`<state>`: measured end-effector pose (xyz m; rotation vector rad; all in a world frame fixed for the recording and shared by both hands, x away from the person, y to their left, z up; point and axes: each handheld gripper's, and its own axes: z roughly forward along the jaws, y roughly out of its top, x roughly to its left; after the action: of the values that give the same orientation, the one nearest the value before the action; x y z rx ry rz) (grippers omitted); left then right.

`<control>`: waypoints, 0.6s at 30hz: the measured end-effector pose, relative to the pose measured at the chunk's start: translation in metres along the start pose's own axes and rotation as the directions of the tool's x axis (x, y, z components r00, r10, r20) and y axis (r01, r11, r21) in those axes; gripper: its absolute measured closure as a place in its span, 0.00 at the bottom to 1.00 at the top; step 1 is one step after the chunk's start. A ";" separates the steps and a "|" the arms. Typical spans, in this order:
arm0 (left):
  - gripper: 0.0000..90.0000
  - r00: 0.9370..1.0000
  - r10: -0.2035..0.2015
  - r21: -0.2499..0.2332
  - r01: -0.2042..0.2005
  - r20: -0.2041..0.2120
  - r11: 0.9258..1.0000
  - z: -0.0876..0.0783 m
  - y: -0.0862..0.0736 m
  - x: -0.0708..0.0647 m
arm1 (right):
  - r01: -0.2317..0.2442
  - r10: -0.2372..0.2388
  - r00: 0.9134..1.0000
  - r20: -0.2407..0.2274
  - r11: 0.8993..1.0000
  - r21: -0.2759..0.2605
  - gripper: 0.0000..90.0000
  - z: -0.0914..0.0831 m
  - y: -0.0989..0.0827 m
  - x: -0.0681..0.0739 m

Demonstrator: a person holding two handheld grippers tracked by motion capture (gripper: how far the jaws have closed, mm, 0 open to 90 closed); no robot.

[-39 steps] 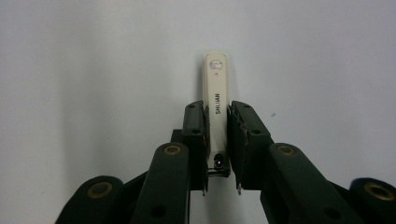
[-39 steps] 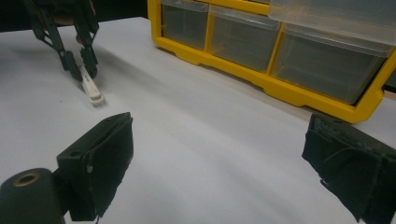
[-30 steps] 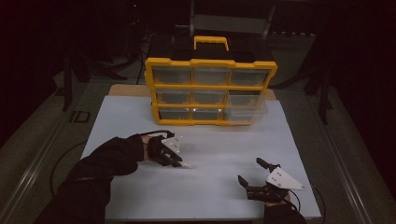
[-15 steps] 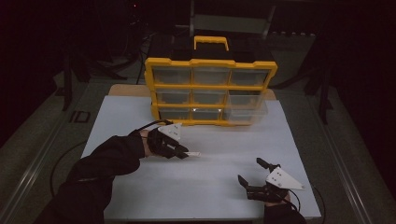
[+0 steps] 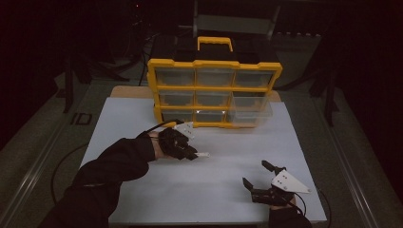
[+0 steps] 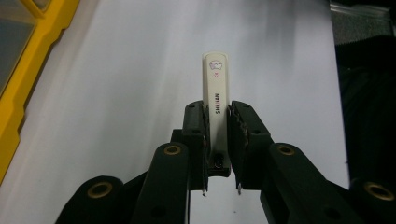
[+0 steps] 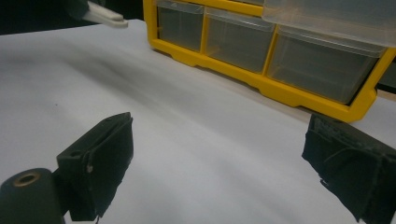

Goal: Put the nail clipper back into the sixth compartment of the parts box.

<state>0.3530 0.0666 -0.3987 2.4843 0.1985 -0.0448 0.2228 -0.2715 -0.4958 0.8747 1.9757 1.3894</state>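
A slim cream-white stick with small print and a tiny picture on it is clamped between the black jaws of my left gripper, which is shut on it. In the high view the left gripper hangs above the white board, left of centre, and the stick pokes out to the right. My right gripper rests near the front right of the board, open, with nothing between its fingers. From the right gripper view, the stick shows far off at top left.
A yellow drawer organizer with clear drawers stands at the back of the white board. One clear drawer at its right side is pulled out. Dark floor and rails surround the table.
My left hand has lifted the stick off the board and carried it a little forward and right. The right gripper has stayed put.
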 end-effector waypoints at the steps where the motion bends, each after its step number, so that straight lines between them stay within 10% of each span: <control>1: 0.87 1.000 -0.004 -0.002 0.004 0.006 1.000 -0.002 0.003 0.000 | -0.002 0.002 1.000 0.001 1.000 0.000 0.09 0.000 0.000 0.000; 18: 0.87 0.998 0.061 -0.052 -0.062 -0.022 0.997 -0.033 0.065 0.003 | 0.002 -0.002 1.000 0.004 1.000 0.000 0.09 0.000 0.000 0.000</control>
<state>0.3652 0.0358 -0.3335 2.4372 0.1301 0.0115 0.2233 -0.2717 -0.4959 0.8747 1.9730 1.3855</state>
